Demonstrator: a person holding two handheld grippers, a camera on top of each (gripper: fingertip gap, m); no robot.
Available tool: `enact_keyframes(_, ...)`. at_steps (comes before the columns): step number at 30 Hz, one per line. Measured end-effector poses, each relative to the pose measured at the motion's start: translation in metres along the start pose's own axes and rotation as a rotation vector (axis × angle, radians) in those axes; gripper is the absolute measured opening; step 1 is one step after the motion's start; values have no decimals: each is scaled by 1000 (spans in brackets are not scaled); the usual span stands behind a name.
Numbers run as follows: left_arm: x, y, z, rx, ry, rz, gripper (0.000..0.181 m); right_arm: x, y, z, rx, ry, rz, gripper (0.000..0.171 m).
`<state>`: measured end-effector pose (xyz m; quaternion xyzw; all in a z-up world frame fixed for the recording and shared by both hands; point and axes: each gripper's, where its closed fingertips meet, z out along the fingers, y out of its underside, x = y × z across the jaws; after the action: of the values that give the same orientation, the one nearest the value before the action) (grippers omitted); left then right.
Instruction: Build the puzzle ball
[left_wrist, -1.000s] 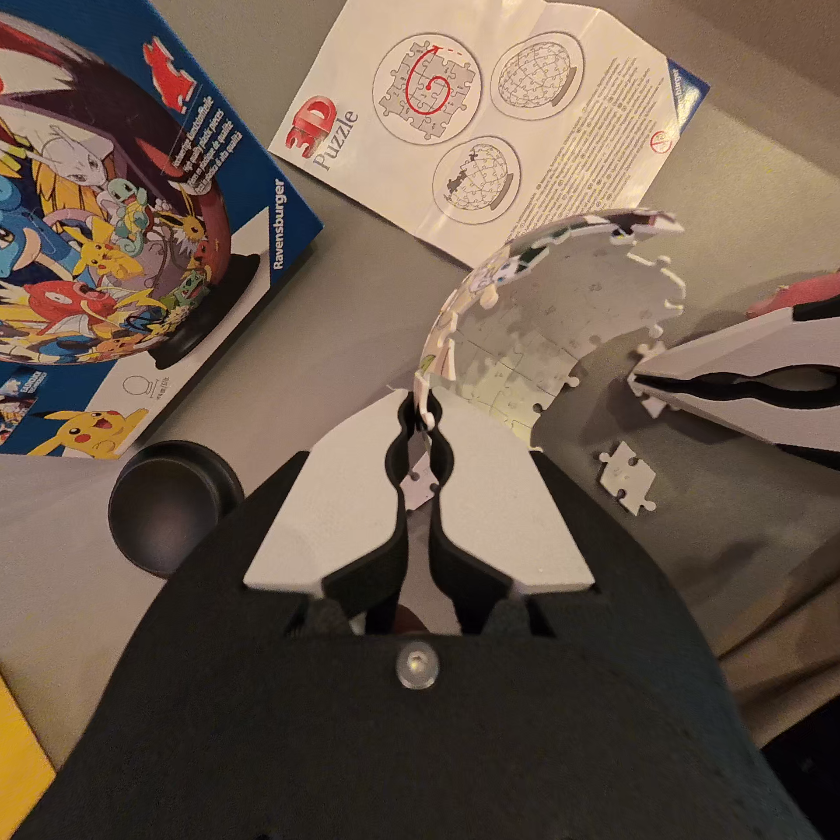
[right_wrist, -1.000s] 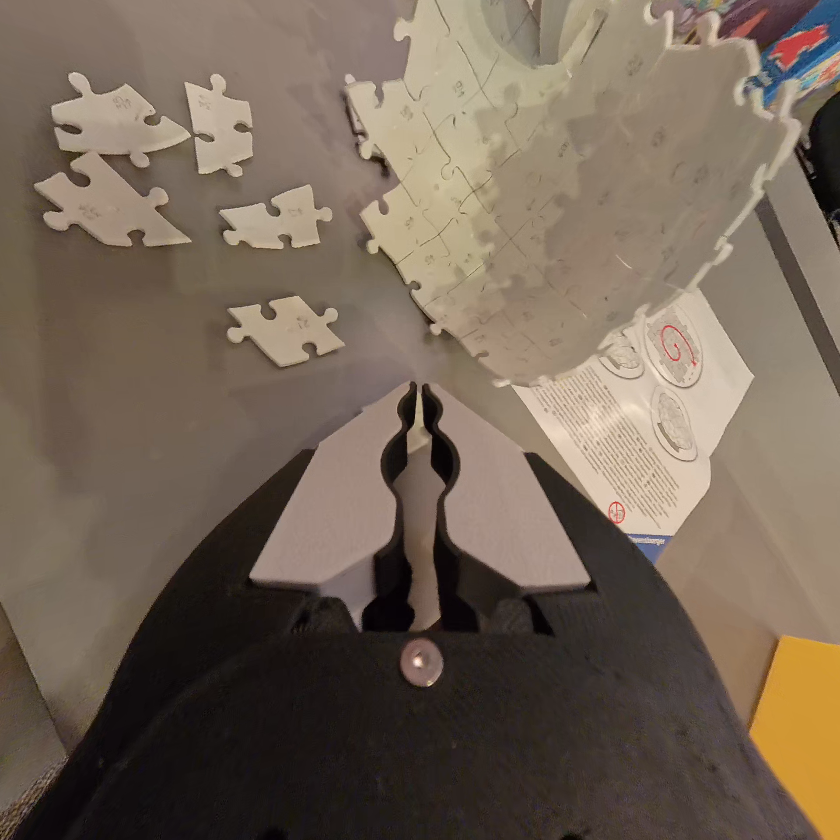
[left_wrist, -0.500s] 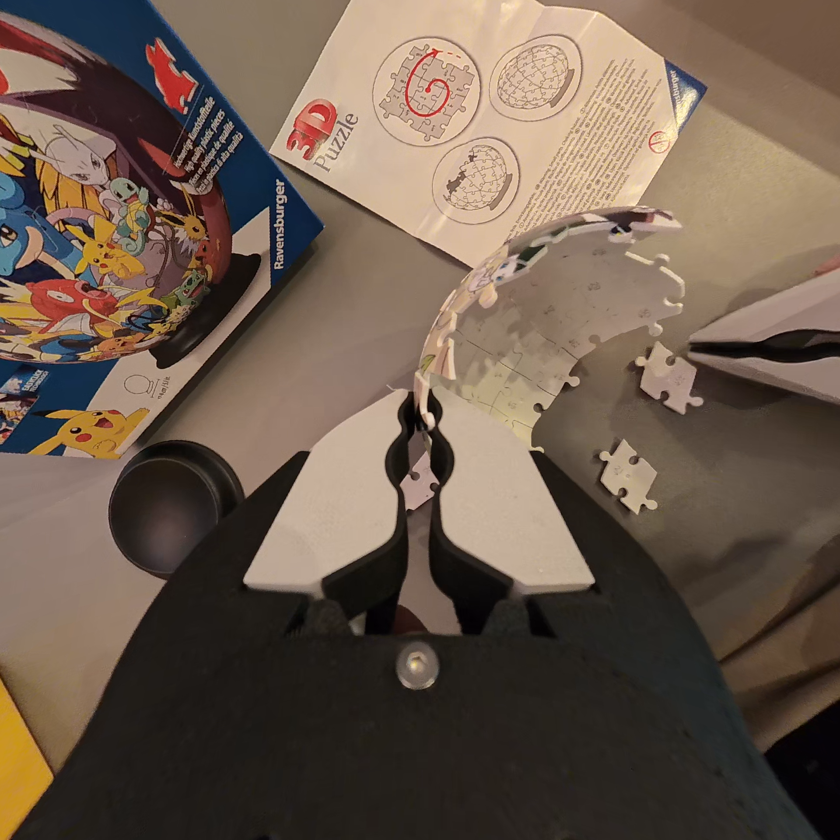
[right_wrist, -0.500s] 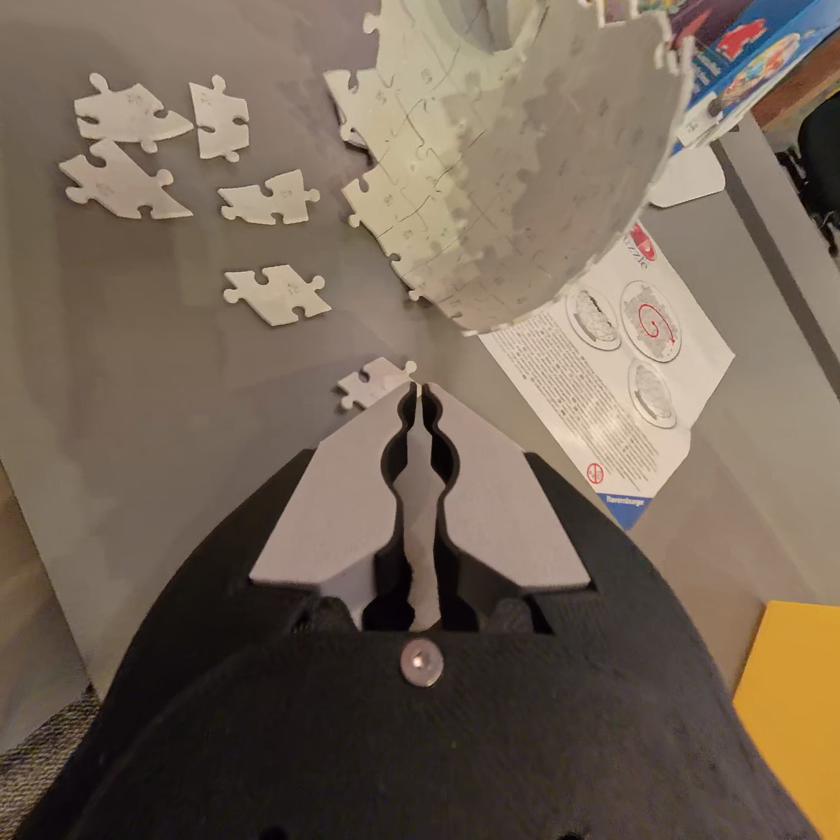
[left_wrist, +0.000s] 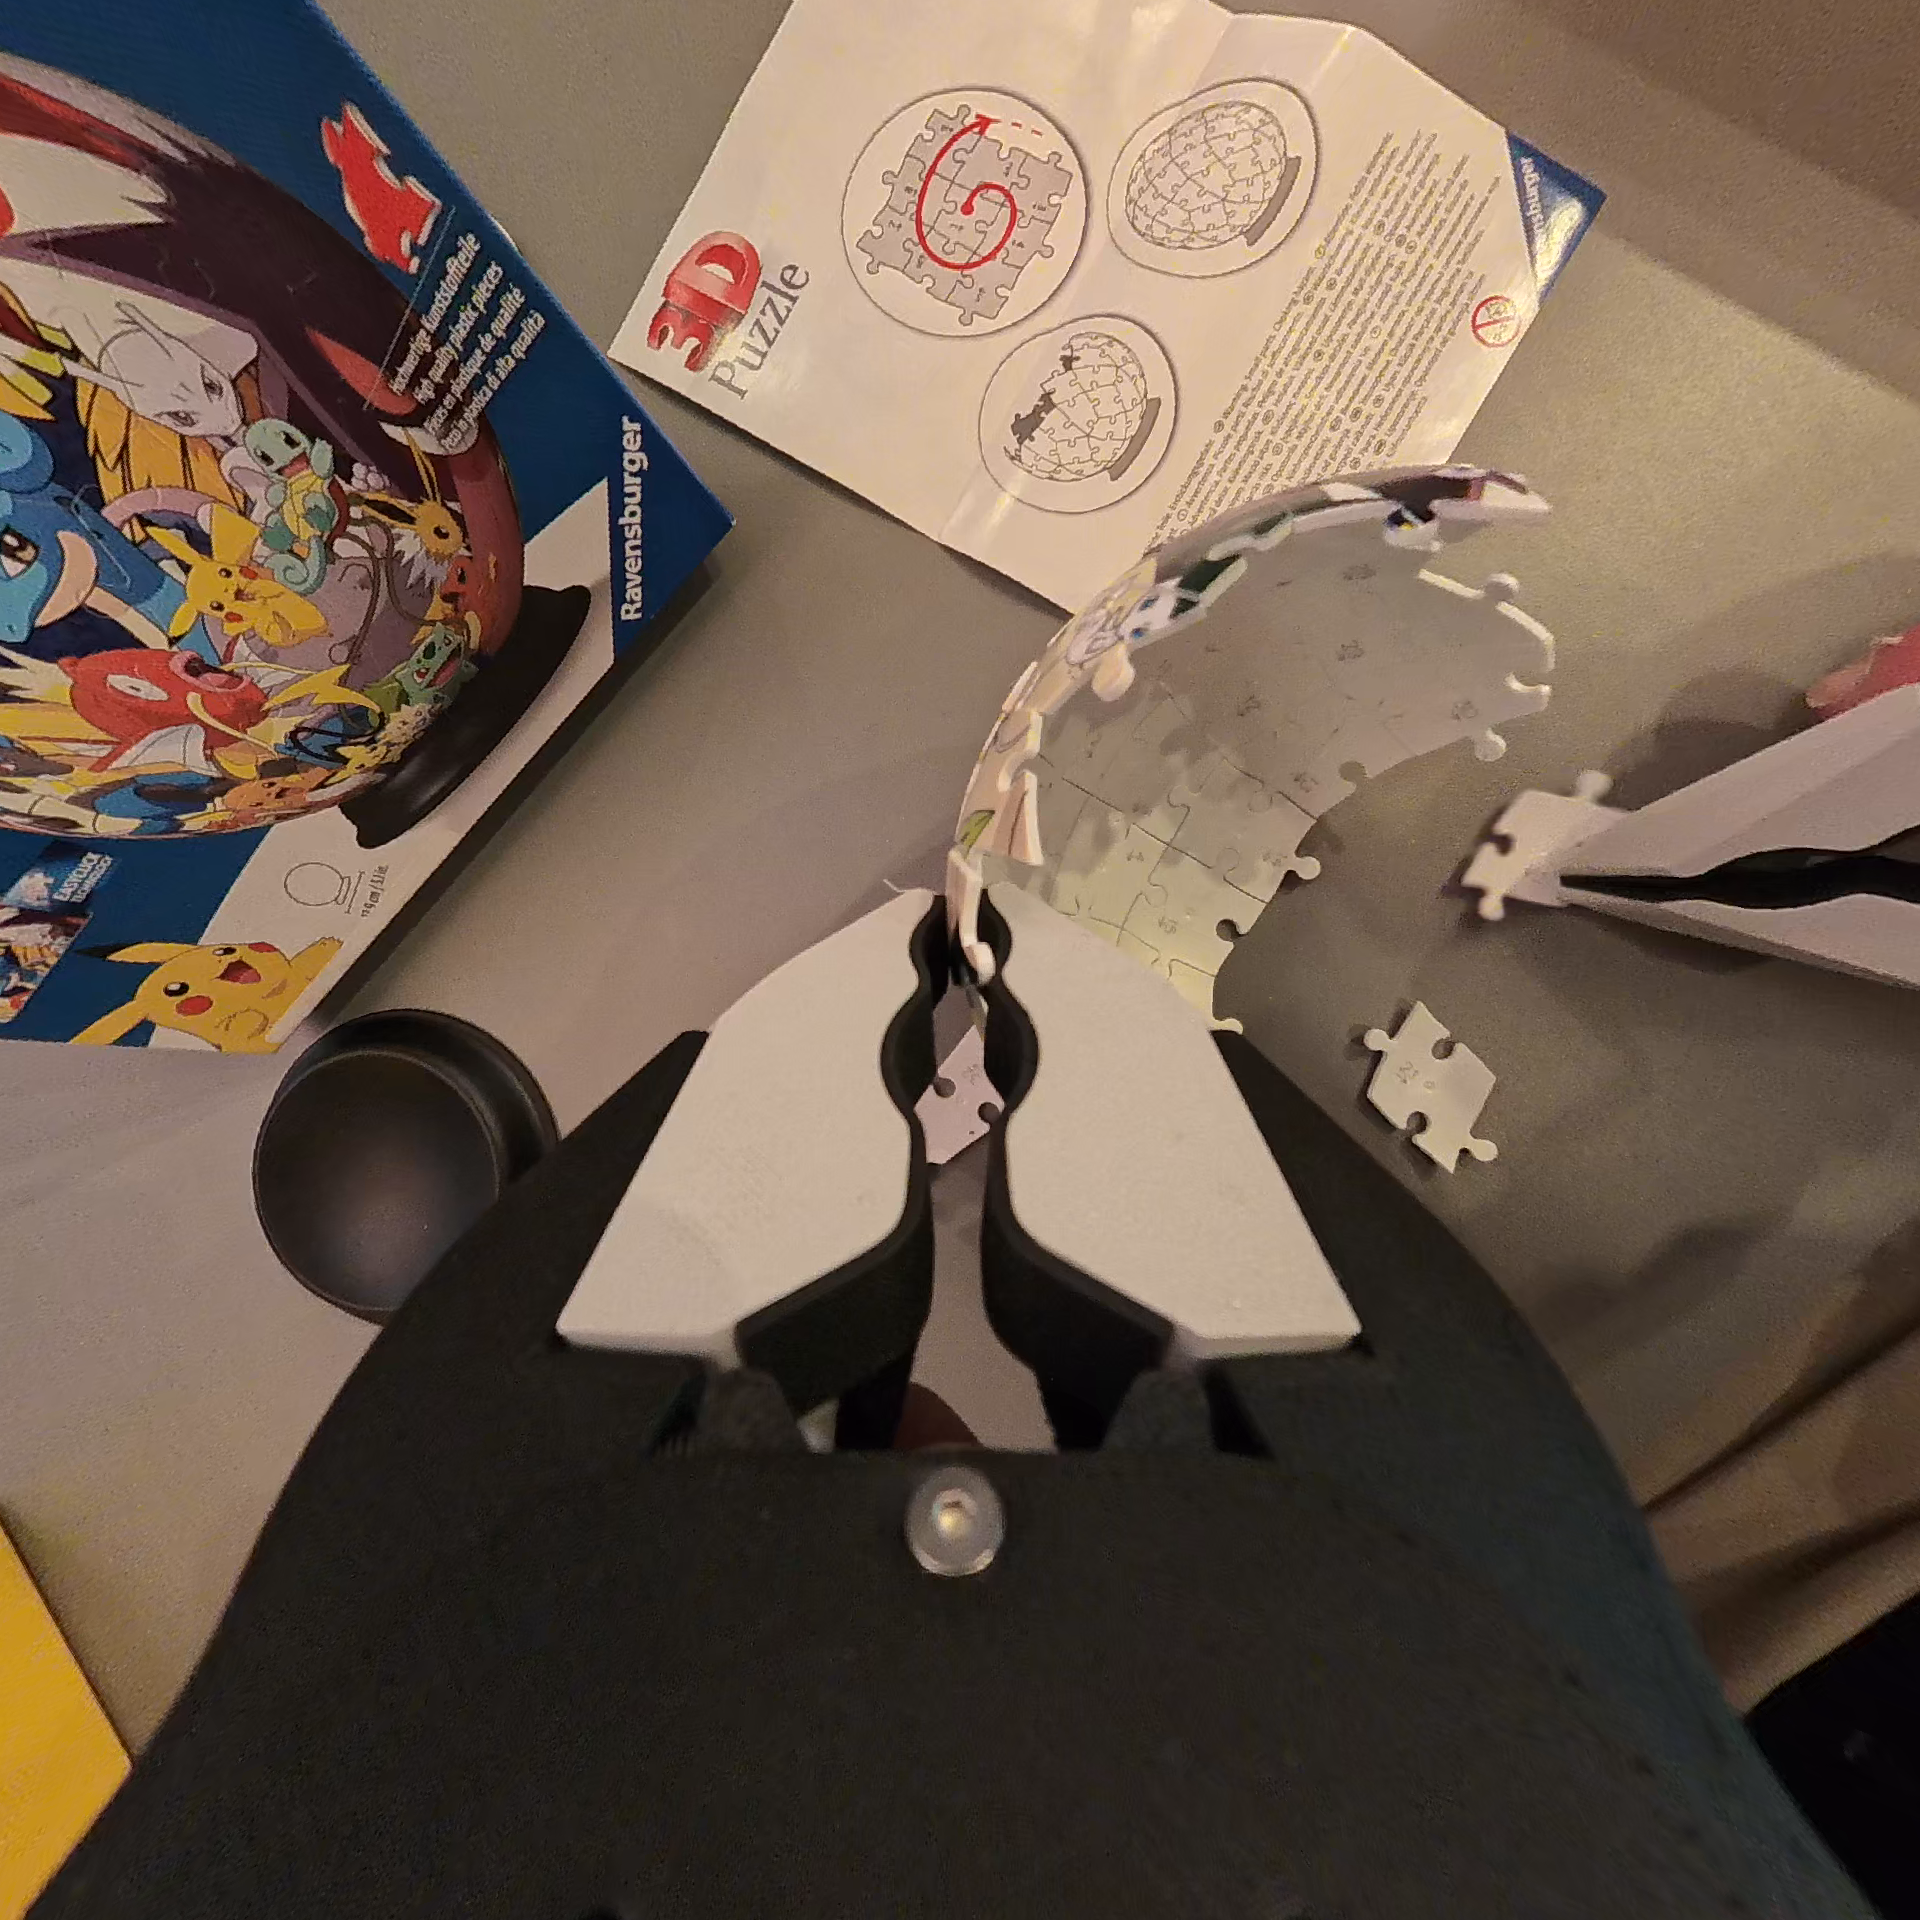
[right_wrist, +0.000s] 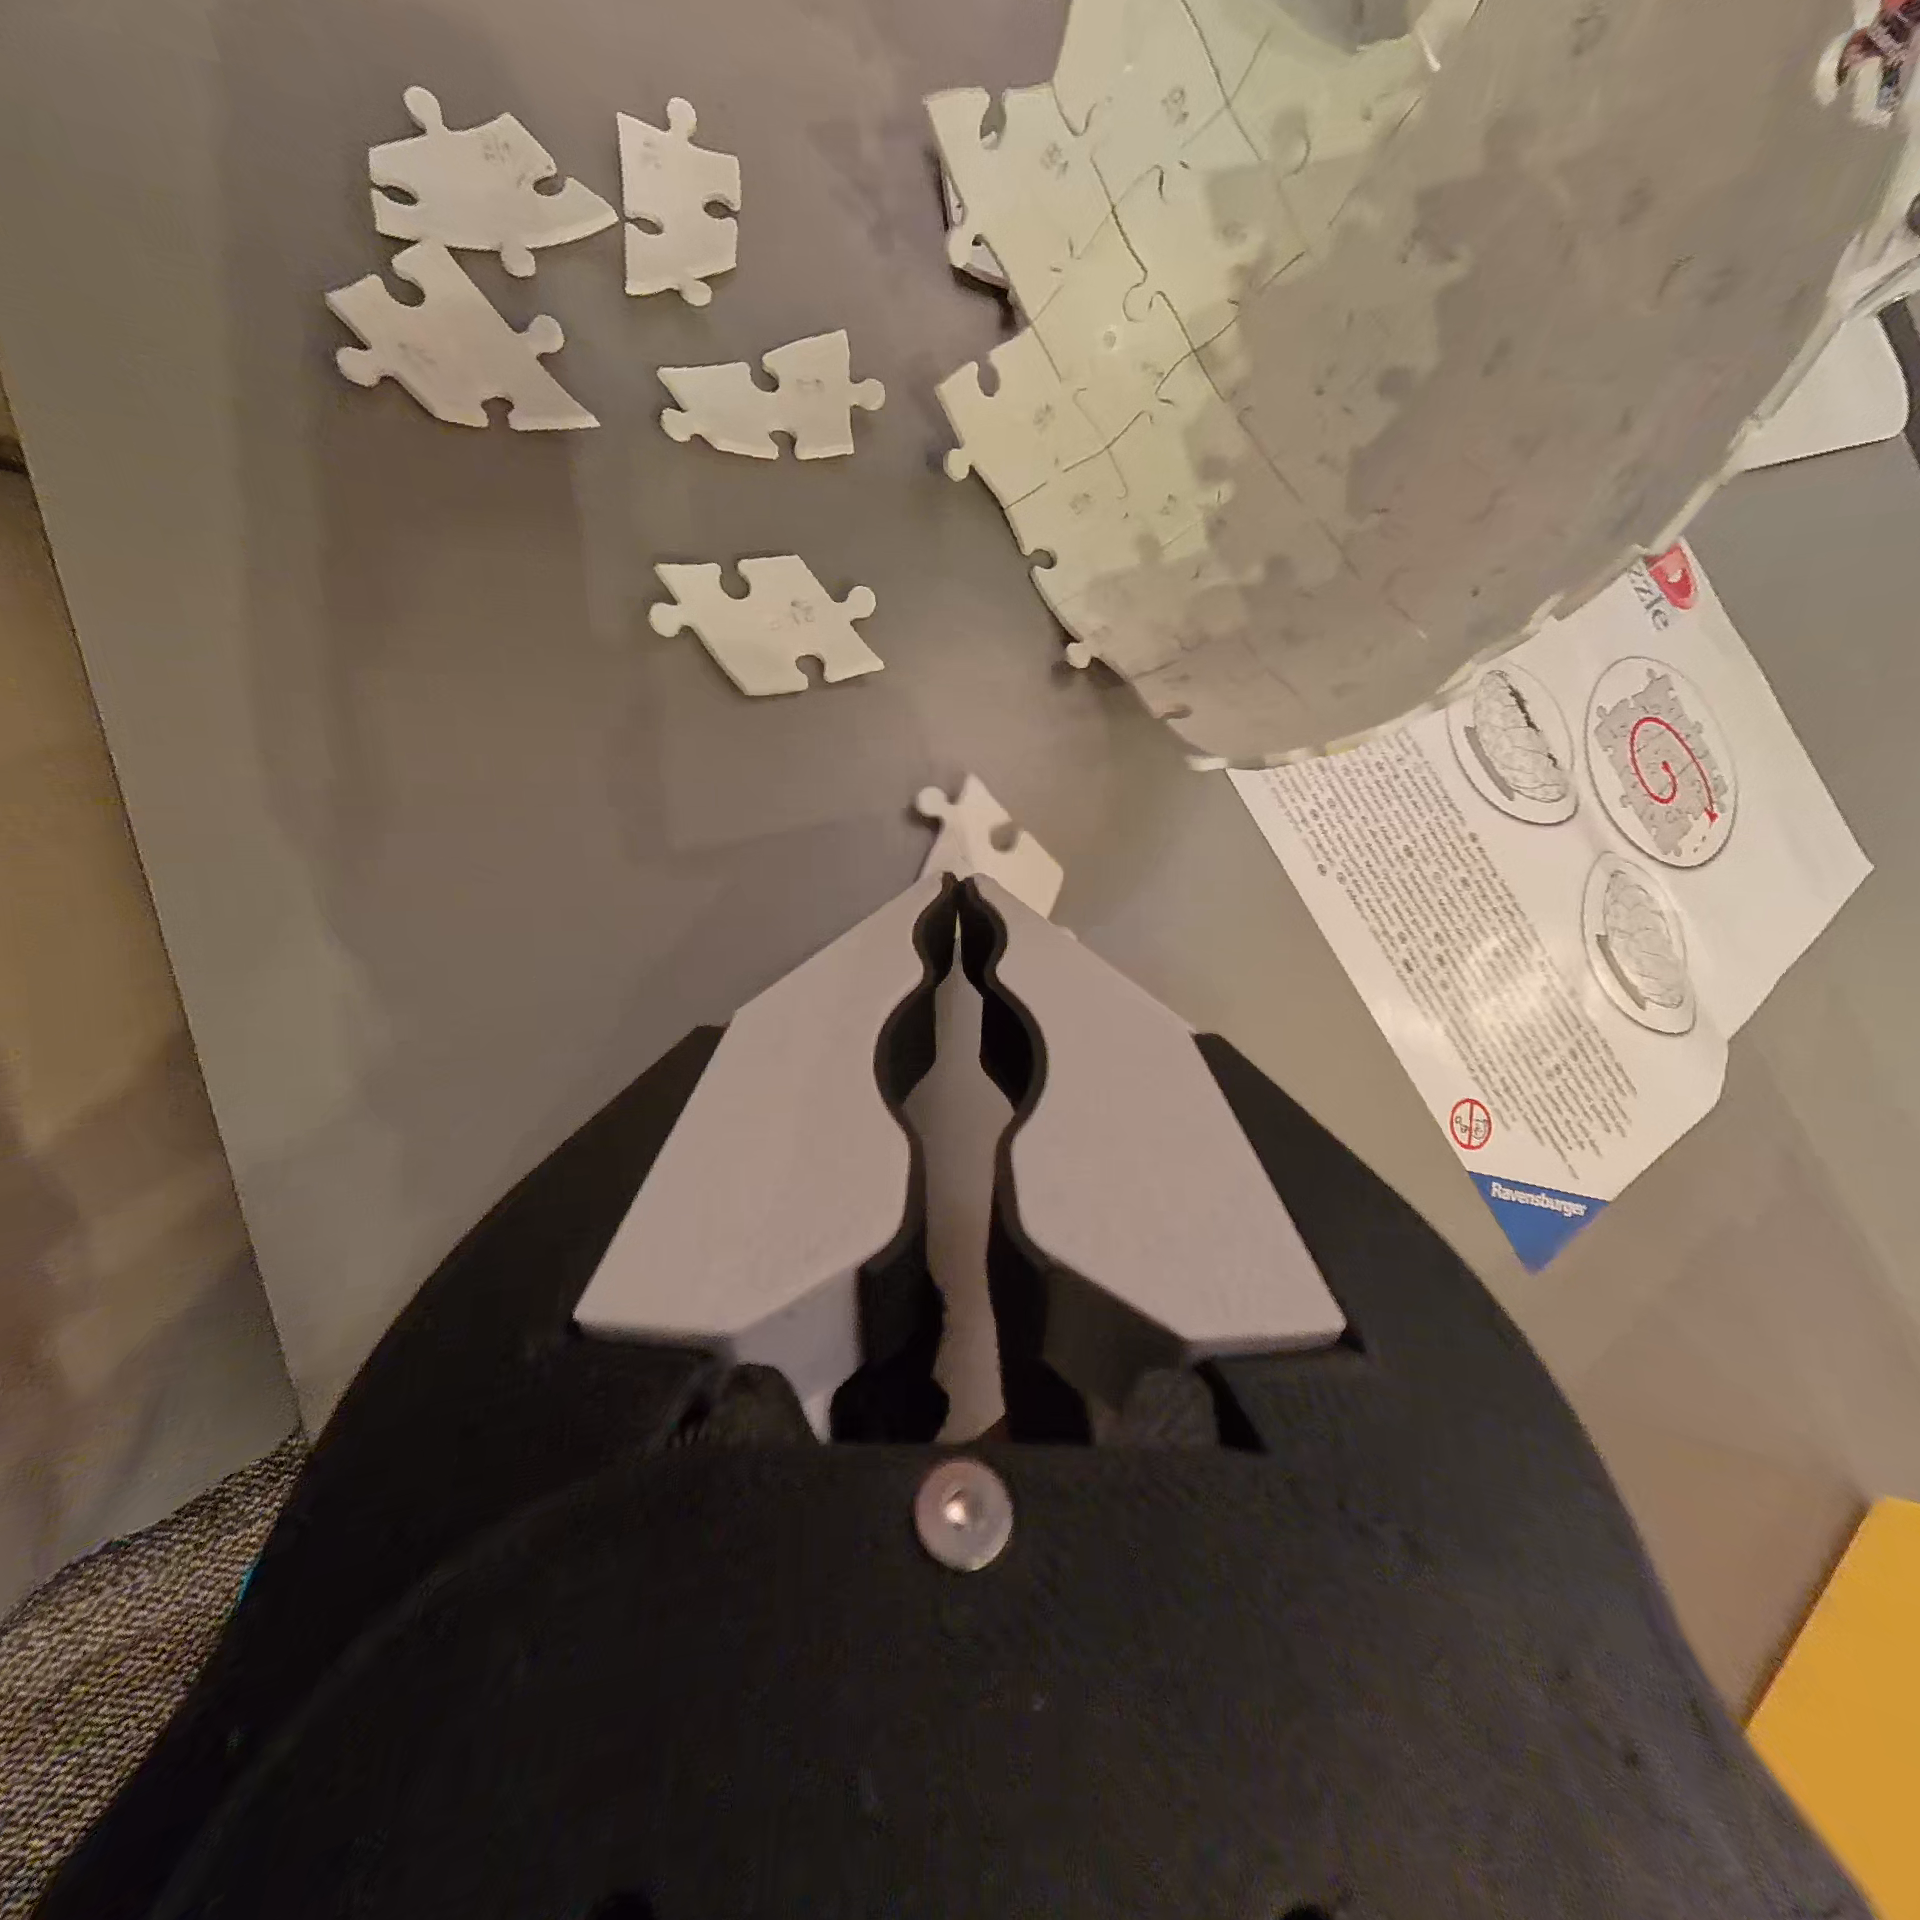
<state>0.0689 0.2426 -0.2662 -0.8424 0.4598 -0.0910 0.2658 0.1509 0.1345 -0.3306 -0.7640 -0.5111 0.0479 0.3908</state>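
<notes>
I have the half-built ball (left_wrist: 1247, 727) clamped by its edge in my left gripper (left_wrist: 966, 925); the fingers are closed on the rim of the shell and hold it up off the grey table (left_wrist: 831, 675). It is a curved section of joined pieces, printed on the outside and plain white inside, with a jagged open edge along the top and right. I judge it roughly half a sphere at most, so a good share of the build remains.

My right gripper (right_wrist: 958, 883) has its fingers pinched shut on a single loose piece (right_wrist: 987, 842), which sticks out past the tips. In the left wrist view that piece (left_wrist: 1532, 842) sits at the end of the right gripper (left_wrist: 1558, 883), near the open edge of the shell but not touching it. I take the current step to be bringing this piece to the rim and pressing it in.

Still lying on the table are five white pieces (right_wrist: 769, 618) in a loose group to the left of the shell, some looking like joined pairs, plus one more piece (left_wrist: 1429, 1081) just beside my left gripper. The black stand (left_wrist: 384, 1153), the box (left_wrist: 312, 468) and the instruction sheet (left_wrist: 1091, 291) lie apart, unused for now.
</notes>
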Motion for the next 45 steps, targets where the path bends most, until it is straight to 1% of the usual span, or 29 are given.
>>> enact_keyframes(6, 5, -1, -1, -1, 7, 13, 3, -4, -3, 1, 16, -11, 31, 0)
enact_keyframes(14, 13, -7, -2, -5, -1, 70, 3, -5, -1, -1, 34, -17, -20, 0)
enact_keyframes(20, 15, -9, -1, -6, -4, 88, 3, -8, -1, -14, 66, -50, -73, 0)
enact_keyframes(24, 17, -12, 0, -6, -5, 99, 4, -12, 1, -19, 54, -71, -63, 0)
enact_keyframes(29, 18, -13, 0, -5, -6, 107, 4, -10, 13, -16, 8, -65, -33, 0)
enact_keyframes(37, 18, -15, 1, -12, -6, 126, 4, -4, 3, -10, 36, -83, -70, 0)
enact_keyframes(42, 17, -16, 2, -13, -4, 133, 4, 4, 12, -15, -9, -62, -55, 0)
enact_keyframes(45, 18, -17, 2, -13, 0, 138, 4, 4, 13, -10, -18, -61, -50, 0)
